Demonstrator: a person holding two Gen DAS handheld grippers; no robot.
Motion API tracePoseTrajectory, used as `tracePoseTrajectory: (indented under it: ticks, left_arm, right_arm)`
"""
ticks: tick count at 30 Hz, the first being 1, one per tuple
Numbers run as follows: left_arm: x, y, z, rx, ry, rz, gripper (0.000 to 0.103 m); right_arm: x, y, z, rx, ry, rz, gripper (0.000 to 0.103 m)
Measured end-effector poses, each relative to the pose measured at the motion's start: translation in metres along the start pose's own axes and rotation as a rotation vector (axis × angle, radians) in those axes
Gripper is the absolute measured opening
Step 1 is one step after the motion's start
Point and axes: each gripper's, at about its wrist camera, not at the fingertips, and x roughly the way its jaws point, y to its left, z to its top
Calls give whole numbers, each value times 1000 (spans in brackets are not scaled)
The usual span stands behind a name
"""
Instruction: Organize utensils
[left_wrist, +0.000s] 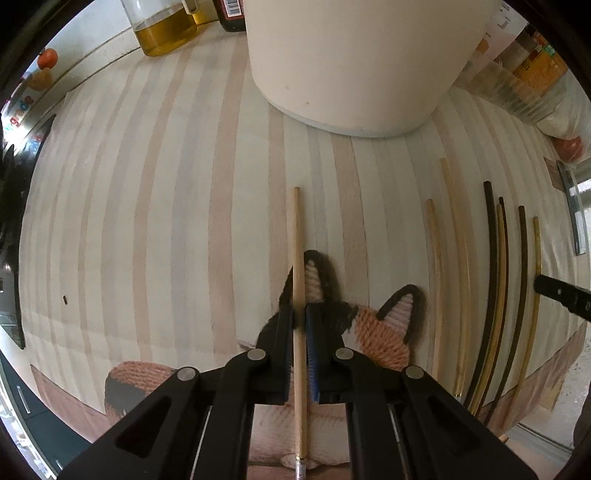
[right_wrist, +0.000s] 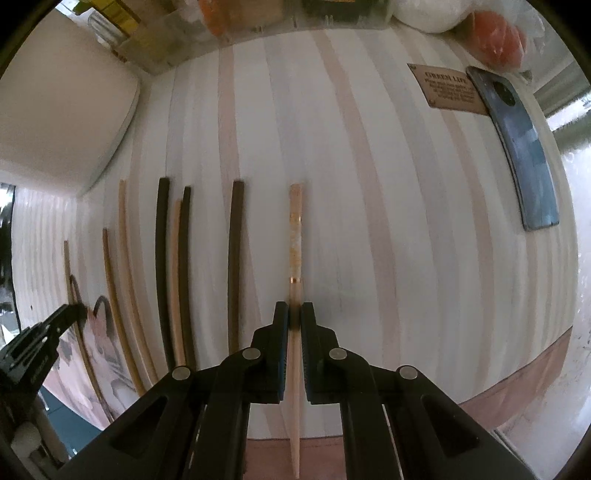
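**Both tools clamping a chopstick each on the striped bench**

Striped wood bench (left_wrist: 147, 221) is carrying everything. Big cream container (left_wrist: 362, 62) is standing at 12 o'clock in left wrist view. Fox-shaped knit coaster (left_wrist: 380, 332) is lying under the left tool (left_wrist: 300, 314), at 6 o'clock. Phone (right_wrist: 524, 155) is lying at 2 o'clock in right wrist view. Row of loose chopsticks (right_wrist: 162, 266), dark & pale, is lying at 9 o'clock there. Left tool is pinching a plain pale chopstick (left_wrist: 296, 236), jaws nearly closed on it. Right tool (right_wrist: 294, 314) is gripping a pale banded chopstick (right_wrist: 294, 229) likewise, w/ its tip pointing to 12.
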Motion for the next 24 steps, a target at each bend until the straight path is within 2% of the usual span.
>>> tracePoseTrajectory:
  ticks: [6,11,16,21,24]
  left_arm:
    - [0,8,2,0,-4,2,5]
    - [0,0,-1,3,-8,3,5]
    - [-2,-15,-6,10,-21,15,5]
    - [-25,-17,-9,23,-74,20,4]
    - [-46,-16,-10,19,-121,7,4]
  right_arm:
    - [-1,9,1,14,11,-19,7]
    - [-8,15,2,8,8,-30,7]
    - [-5,36,6,-1,-19,-54,7]
    - [-12,31,-12,48,-63,17,6]
    - [-29,30,-24,55,-123,42,6]
